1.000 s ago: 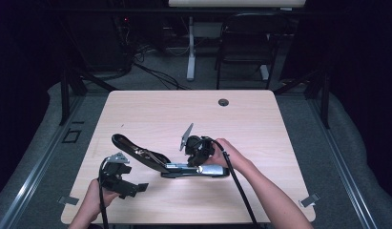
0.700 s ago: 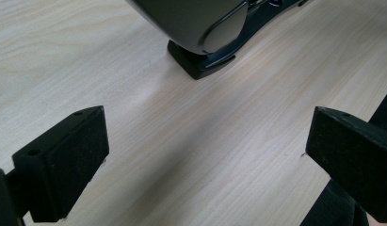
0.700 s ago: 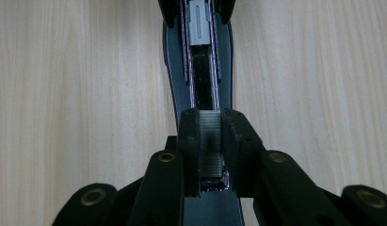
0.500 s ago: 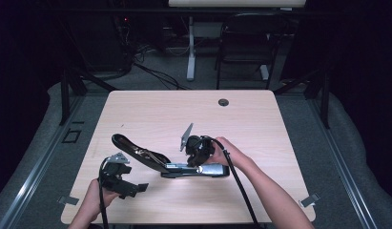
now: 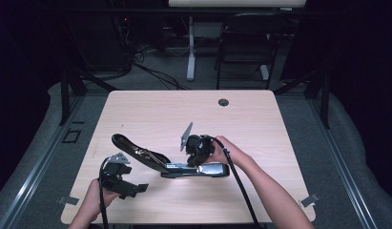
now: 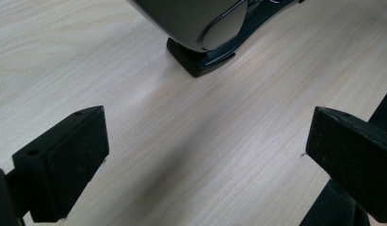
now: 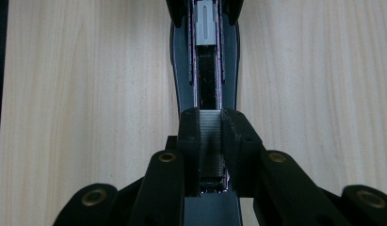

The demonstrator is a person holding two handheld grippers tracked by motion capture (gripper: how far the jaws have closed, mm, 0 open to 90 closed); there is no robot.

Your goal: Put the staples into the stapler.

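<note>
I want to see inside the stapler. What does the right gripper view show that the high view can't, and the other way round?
The right gripper view looks straight down the open stapler: a strip of staples pinched between the right tool, over the channel, with a grey pusher farther along. The high view has the left tool, open and apart from the stapler, the raised lid, both arms and a chair. Both share the stapler, the right tool and the table.

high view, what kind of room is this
Probably a recording lab or workshop: a lone wooden table on grey carpet, dark surroundings, loose cables on the floor behind, a folding chair, and an opened stapler being loaded.
</note>
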